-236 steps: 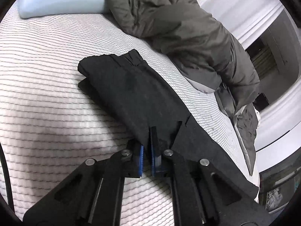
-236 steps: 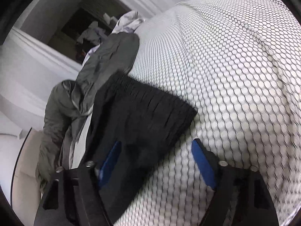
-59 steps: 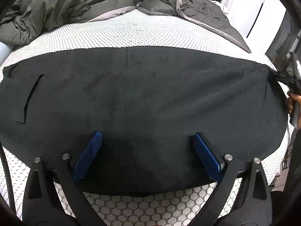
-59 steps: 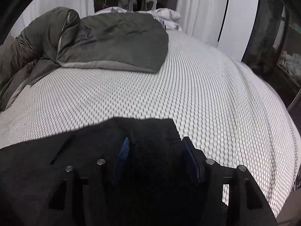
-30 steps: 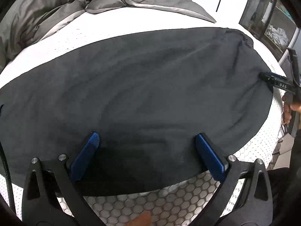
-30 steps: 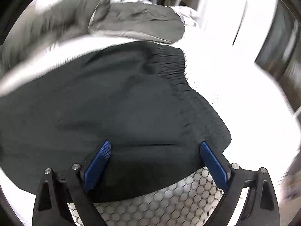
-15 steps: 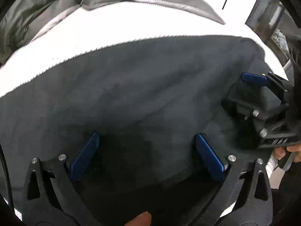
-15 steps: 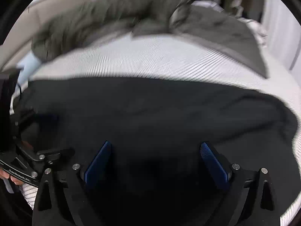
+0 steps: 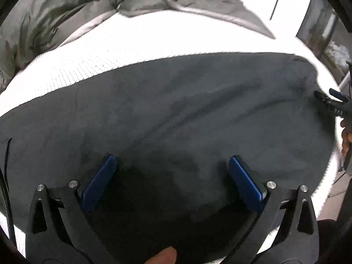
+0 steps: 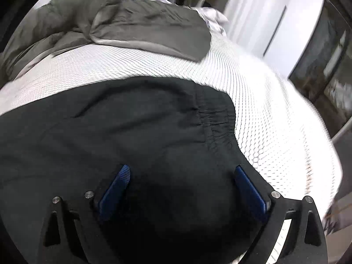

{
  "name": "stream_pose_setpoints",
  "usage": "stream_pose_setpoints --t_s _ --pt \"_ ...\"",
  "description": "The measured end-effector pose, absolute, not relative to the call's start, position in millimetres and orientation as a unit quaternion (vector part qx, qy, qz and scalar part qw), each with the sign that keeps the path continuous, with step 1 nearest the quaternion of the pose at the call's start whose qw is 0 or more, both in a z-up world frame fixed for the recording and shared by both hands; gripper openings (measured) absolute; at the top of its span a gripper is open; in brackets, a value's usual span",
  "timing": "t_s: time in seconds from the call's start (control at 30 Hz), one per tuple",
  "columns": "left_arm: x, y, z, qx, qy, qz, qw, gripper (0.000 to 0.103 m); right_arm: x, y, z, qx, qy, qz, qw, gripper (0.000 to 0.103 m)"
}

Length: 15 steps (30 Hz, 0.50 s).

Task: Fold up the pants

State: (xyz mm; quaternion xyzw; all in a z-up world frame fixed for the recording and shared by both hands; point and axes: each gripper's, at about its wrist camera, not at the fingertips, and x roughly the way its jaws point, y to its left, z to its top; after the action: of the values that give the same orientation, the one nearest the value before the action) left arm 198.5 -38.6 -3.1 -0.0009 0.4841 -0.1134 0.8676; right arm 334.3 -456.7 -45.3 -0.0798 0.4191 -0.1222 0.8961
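- My left gripper has its jaws spread wide, nothing pinched between them. The blue pads sit out on either side with just dark fabric showing in the gap.
- Same deal with my right gripper: jaws wide apart, not clamping anything, hovering over the cloth.
- The pants are dark, almost black, and laid out across the bed as one long flat strip that runs side to side in the left wrist view. A few soft wrinkles run across them.
- In the right wrist view I'm looking at the waist end. The gathered elastic waistband curves down the right side of the fabric, and my right-hand pad sits right at that edge.
- The bed cover is white with a honeycomb sort of texture. You can see it plainly just past the waistband.
- A rumpled grey-green duvet is piled at the far side of the bed, well apart from the pants.
- At the far right edge of the left wrist view, the tip of my other gripper pokes in just beside the end of the pants, with a bit of my right hand behind it.
- A fingertip of mine shows at the bottom of the left view.
- Window and pale curtains are off past the bed, a bit blurry.
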Motion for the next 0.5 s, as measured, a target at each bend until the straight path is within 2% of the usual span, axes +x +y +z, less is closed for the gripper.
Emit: stream_pose_setpoints --t_s 0.1,0.2,0.27,0.33,0.4,0.5 --pt "175.4 -59.5 10.4 -0.010 0.458 -0.157 0.875 0.102 309.4 -413.8 -24.9 -0.073 0.396 -0.046 0.914 0.098" --pt "163.0 -96.6 -0.2 0.033 0.465 -0.210 0.859 0.102 293.9 -365.3 -33.6 -0.048 0.410 0.077 0.907 0.098" --pt "159.8 -110.2 -14.1 0.076 0.472 -0.203 0.854 0.102 291.5 -332.6 -48.2 -0.078 0.427 0.133 0.891 0.098" --pt "158.0 -107.8 -19.1 0.085 0.474 -0.206 0.852 0.102 288.0 -314.6 -67.3 -0.153 0.447 0.146 0.869 0.098" --pt "155.4 -92.6 -17.7 0.075 0.477 -0.207 0.851 0.102 280.4 -323.8 -76.3 -0.182 0.446 0.139 0.865 0.098" --pt "156.1 -61.2 -21.1 0.064 0.487 -0.180 0.852 0.102 285.6 -380.4 -69.5 -0.141 0.450 0.073 0.879 0.098"
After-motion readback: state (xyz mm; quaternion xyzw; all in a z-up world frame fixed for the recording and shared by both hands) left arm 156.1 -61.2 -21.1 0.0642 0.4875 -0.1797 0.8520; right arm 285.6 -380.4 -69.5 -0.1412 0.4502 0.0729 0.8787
